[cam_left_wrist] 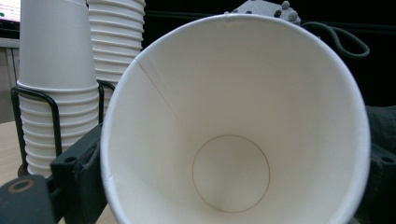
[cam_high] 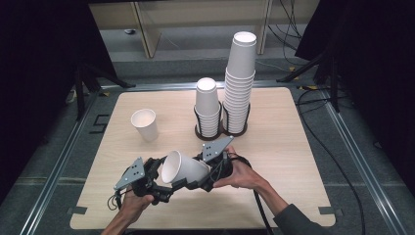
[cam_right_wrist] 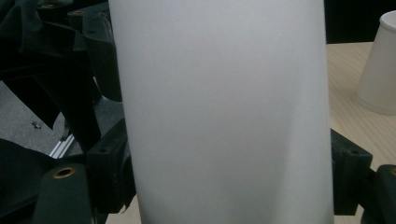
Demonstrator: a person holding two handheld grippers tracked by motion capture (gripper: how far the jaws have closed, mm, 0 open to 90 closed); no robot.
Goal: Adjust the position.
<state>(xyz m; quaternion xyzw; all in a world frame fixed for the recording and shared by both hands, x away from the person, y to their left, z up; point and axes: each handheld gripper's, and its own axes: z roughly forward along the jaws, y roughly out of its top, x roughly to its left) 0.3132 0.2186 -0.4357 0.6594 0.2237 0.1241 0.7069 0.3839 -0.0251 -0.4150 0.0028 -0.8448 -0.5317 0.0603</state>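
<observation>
Closest to us, a white paper cup [cam_high: 182,168] lies on its side in the air above the near part of the table [cam_high: 293,161], held between our two grippers. Its open mouth faces our left gripper [cam_high: 155,180], and in the left gripper view we look straight down into the cup [cam_left_wrist: 233,130] to its round bottom. Our right gripper [cam_high: 209,171] has its jaws clamped on the cup's wall; in the right gripper view the cup [cam_right_wrist: 224,112] stands between the two black jaws, which press against it from both sides. Our left gripper sits at the cup's rim. One of its jaws lies just outside the rim at the lower left of the left gripper view, but we cannot tell whether its jaws pinch the rim or stand apart from it.

Farther back, near the table's middle, two stacks of cups stand in black wire holders: a short stack [cam_high: 207,107] and, just beside it, a tall stack [cam_high: 240,83]. A single cup [cam_high: 145,124] stands upright on the table, well apart from the stacks, on the left.
</observation>
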